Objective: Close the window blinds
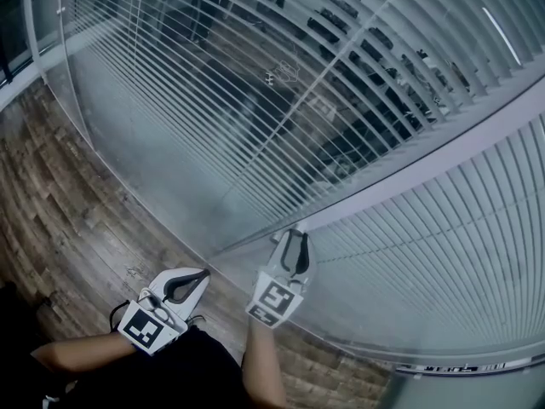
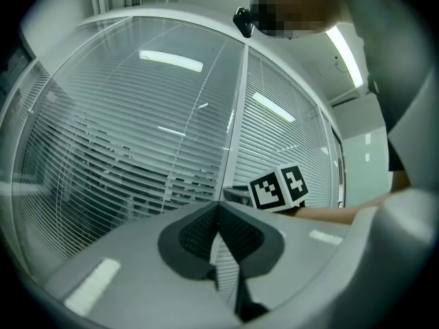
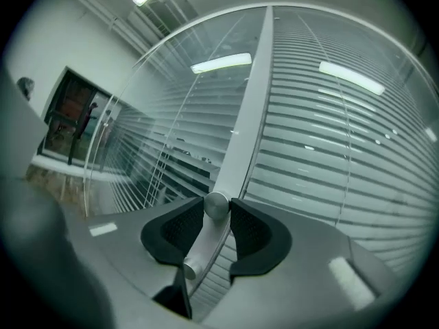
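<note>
Silvery round metal knob [image 3: 217,205] pinched by right hand-held gripper [image 1: 293,239]; left hand-held gripper [image 2: 219,205] clenched, empty

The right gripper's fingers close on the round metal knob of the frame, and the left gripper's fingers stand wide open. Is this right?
Not quite. The left gripper view shows the left gripper with its fingers together, nothing between them. The rest holds: the right gripper has its fingers on the round metal knob of the frame.
</note>
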A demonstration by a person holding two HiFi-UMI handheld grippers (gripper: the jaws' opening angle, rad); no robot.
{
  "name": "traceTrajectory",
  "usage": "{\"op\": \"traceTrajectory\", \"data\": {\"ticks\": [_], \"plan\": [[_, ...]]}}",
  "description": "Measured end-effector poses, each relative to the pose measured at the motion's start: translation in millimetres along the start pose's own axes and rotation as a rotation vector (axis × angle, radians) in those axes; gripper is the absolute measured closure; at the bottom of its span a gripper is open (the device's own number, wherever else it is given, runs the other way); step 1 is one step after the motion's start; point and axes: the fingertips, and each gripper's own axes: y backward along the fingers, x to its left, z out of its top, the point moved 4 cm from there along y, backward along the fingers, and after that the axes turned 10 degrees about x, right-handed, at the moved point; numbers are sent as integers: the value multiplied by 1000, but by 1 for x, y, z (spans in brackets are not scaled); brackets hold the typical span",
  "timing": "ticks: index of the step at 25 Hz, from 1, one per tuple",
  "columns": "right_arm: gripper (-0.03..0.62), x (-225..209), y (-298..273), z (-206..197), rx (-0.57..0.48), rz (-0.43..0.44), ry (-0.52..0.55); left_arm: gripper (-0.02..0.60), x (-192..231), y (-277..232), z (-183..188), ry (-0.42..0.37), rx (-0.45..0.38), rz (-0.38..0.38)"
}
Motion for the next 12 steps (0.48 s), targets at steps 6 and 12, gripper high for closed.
{"op": "traceTrajectory", "data": {"ticks": [6, 12], "plan": [[467, 2, 3, -1, 29, -13, 280, 580, -6, 2, -6, -1, 17, -13], [467, 2, 1, 3, 53, -19, 533, 580, -13, 1, -7, 9, 30, -28]]}}
